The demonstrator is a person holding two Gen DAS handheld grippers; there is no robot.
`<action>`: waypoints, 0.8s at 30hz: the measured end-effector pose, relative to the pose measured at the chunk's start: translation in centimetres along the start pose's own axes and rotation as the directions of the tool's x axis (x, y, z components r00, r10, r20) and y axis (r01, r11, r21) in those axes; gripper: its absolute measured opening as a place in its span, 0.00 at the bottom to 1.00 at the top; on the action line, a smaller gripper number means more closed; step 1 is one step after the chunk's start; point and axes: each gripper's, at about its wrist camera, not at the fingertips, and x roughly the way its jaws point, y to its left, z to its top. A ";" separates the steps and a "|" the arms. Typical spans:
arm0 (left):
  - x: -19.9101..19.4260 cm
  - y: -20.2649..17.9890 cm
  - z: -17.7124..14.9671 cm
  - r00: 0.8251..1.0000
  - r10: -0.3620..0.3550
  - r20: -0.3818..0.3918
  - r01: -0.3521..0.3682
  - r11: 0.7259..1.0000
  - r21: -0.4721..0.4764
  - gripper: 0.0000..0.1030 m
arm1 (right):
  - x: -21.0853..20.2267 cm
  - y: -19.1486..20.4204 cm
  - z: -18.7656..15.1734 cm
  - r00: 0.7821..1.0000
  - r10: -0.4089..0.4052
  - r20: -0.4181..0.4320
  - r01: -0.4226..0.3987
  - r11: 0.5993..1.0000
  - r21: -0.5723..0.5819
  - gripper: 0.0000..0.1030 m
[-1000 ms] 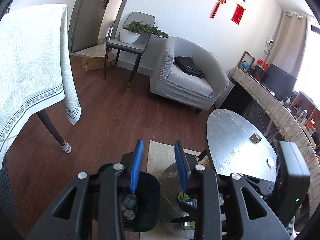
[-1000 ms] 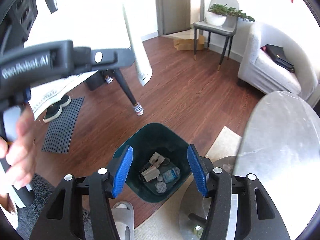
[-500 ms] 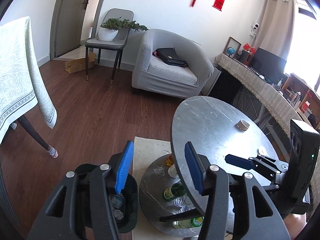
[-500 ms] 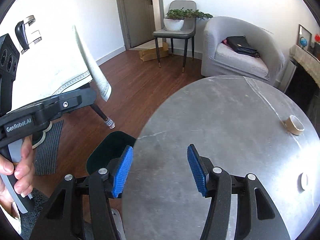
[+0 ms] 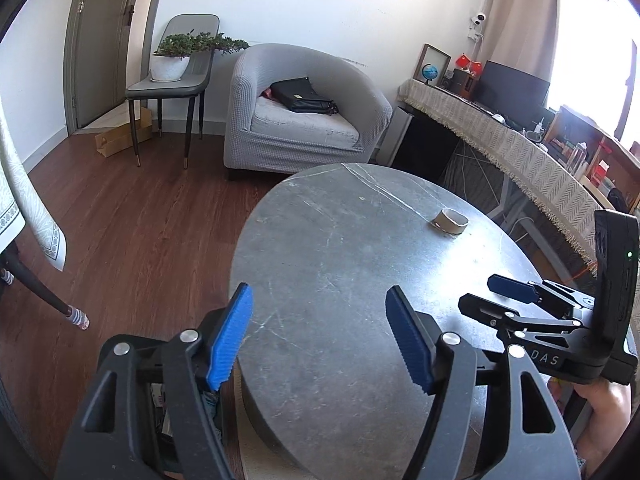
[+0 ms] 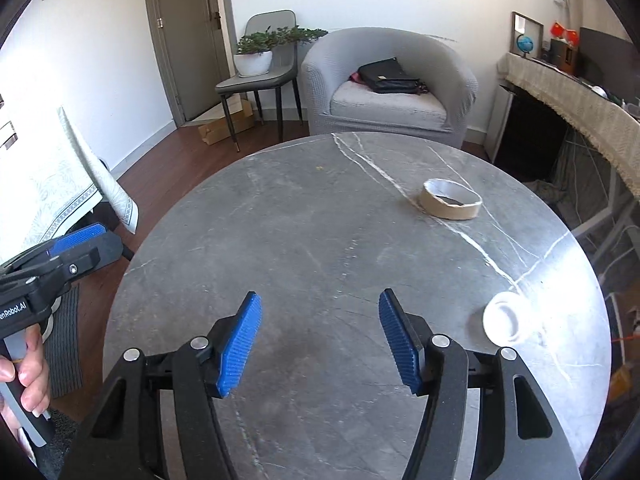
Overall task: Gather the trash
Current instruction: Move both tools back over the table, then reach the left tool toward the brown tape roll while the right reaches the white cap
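Bin (image 5: 160, 400) of scraps under spread, empty left tool (image 5: 320, 336).

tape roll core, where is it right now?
The empty tape roll lies on the round grey table, far right part in both wrist views, ahead and right of the open right gripper, with a small white cap nearer the right edge.

Both grippers now hang above the round table (image 6: 320, 220), up from the bin a second ago. The right gripper (image 6: 320, 334), wide open, faces the tape roll (image 6: 450, 199) and white cap (image 6: 502, 318). The left gripper (image 5: 318, 334) spreads wider over the table's left edge.
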 end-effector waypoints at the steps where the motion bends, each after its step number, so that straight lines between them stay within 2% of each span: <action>1: 0.5 -0.3 -0.1 1.000 -0.003 -0.005 0.003 1.000 0.004 0.70 | -0.2 -0.6 -0.1 1.000 -0.013 0.003 0.013 1.000 0.005 0.65; 6: 1.9 -2.3 -0.2 0.999 -0.035 -0.027 0.035 0.999 0.011 0.74 | -1.1 -3.3 -0.6 0.997 -0.072 0.011 0.072 0.997 0.034 0.70; 10: 2.9 -3.6 0.1 0.997 -0.070 -0.042 0.069 0.998 -0.010 0.74 | -1.1 -6.2 -1.1 0.997 -0.075 0.006 0.074 0.992 0.101 0.72; 16: 5.0 -6.3 0.7 0.994 -0.065 -0.086 0.071 0.996 0.060 0.77 | -0.6 -9.1 -1.1 0.995 -0.101 -0.005 0.100 0.982 0.160 0.72; 20: 7.1 -8.3 1.8 0.990 -0.066 -0.124 0.082 0.988 0.132 0.78 | 0.0 -10.1 -1.6 0.989 -0.145 -0.026 0.147 0.976 0.159 0.72; 24: 9.4 -10.0 3.0 0.985 -0.069 -0.161 0.100 0.977 0.189 0.78 | 0.9 -10.5 -1.5 0.993 -0.110 -0.049 0.117 0.978 0.175 0.72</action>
